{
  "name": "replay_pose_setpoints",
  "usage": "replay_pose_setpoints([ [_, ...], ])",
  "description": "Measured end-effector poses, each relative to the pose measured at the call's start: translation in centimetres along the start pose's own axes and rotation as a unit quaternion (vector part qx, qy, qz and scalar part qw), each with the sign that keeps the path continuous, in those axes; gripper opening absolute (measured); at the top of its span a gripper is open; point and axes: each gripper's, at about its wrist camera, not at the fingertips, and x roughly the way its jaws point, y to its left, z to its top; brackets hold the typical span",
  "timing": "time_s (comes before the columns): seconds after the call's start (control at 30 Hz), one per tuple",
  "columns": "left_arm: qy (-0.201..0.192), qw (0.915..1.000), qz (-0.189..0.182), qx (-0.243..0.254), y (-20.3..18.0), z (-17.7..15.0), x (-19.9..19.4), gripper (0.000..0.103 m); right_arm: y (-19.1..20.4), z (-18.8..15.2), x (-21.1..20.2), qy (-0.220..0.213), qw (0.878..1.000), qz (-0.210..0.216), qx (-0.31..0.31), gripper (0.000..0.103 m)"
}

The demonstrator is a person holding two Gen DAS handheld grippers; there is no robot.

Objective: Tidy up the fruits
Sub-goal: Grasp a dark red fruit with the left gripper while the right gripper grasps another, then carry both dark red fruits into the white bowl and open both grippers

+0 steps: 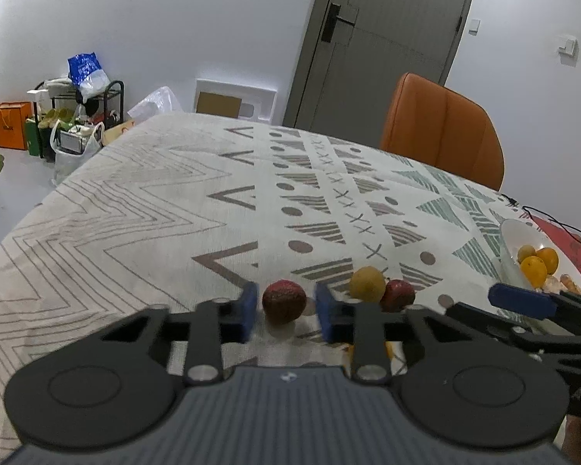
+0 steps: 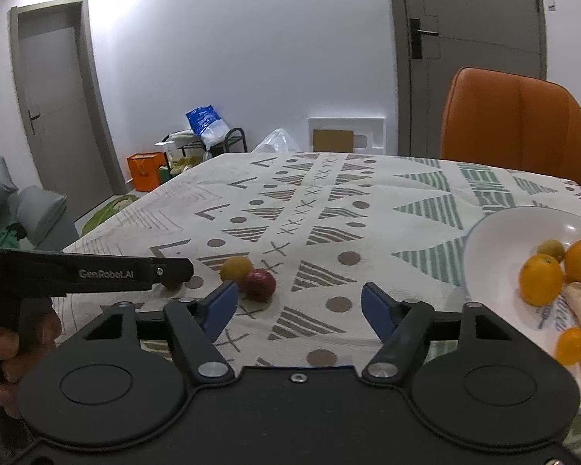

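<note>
- The left tongs (image 1: pixel 286 306) are spread around a dark red fruit (image 1: pixel 283 301) that sits on the patterned cloth of the bench (image 1: pixel 135 209). A blue pad stands on each side of the fruit with a slim gap showing, so they are released, not clamped.
- In the left wrist view a yellow fruit (image 1: pixel 366 284) lies at about 2 o'clock from that dark red fruit, touching a second red fruit (image 1: pixel 397 295) just to its right.
- The right tongs (image 2: pixel 299 306) are wide open and hold nothing; only bare cloth lies between the blue pads.
- From the right wrist view, the yellow fruit (image 2: pixel 236 269) and the red fruit (image 2: pixel 260 285) touching it rest at about 10 o'clock from the right tongs, just beyond the left pad.
- A white bowl (image 2: pixel 484 248) stands on the bench at 3 o'clock from the right tongs. It holds several oranges (image 2: pixel 541 279), a small greenish-yellow fruit (image 2: pixel 550 248) and a pale tan item I cannot identify.
- The left tool's black arm, marked GenRobot.AI, reaches in from 9 o'clock in the right wrist view, mostly hiding the fruit between its tongs.
- An orange chair (image 2: pixel 519 124) stands past the far edge of the bench, at 1 o'clock.
</note>
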Motion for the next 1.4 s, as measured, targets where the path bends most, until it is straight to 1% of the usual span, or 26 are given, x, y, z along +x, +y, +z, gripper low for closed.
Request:
replay_pose_setpoints([
  [0.1, -0.003, 1.0, -0.001, -0.004, 0.3, 0.1, -0.1, 0.023, 0.3, 0.2, 0.9, 0.008, 1.0, 0.005, -0.001, 0.061],
  [0.2, -0.008, 0.9999, -0.001, -0.006, 0.5, 0.4, -0.4, 0.023, 0.5, 0.3, 1.6, 0.014, 1.0, 0.011, -0.001, 0.056],
  [0.5, -0.01, 0.9999, 0.0, -0.01, 0.9, 0.8, -0.8, 0.023, 1.3, 0.8, 2.9, 0.022, 0.999, 0.031, 0.001, 0.05],
  [0.57, -0.012, 0.9999, 0.0, -0.01, 0.9, 0.8, -0.9, 0.023, 1.4, 0.8, 3.3, 0.026, 0.999, 0.037, 0.005, 0.043],
  [0.63, -0.014, 0.9999, 0.001, -0.011, 0.8, 0.9, -1.1, 0.023, 1.4, 0.8, 3.8, 0.036, 0.998, 0.043, 0.008, 0.022],
  [0.7, -0.015, 0.9998, 0.0, -0.01, 0.7, 0.9, -1.2, 0.023, 1.3, 0.8, 4.0, 0.041, 0.998, 0.048, 0.011, 0.021],
  [0.87, -0.017, 0.9998, -0.003, -0.003, 0.0, 1.1, -1.5, 0.023, 1.1, 0.8, 2.6, 0.029, 0.999, 0.046, 0.009, 0.02],
  [1.4, -0.029, 0.9986, -0.025, 0.037, -5.1, 1.7, -2.4, 0.023, -3.1, 0.9, -2.5, -0.014, 0.999, 0.006, 0.038, 0.02],
])
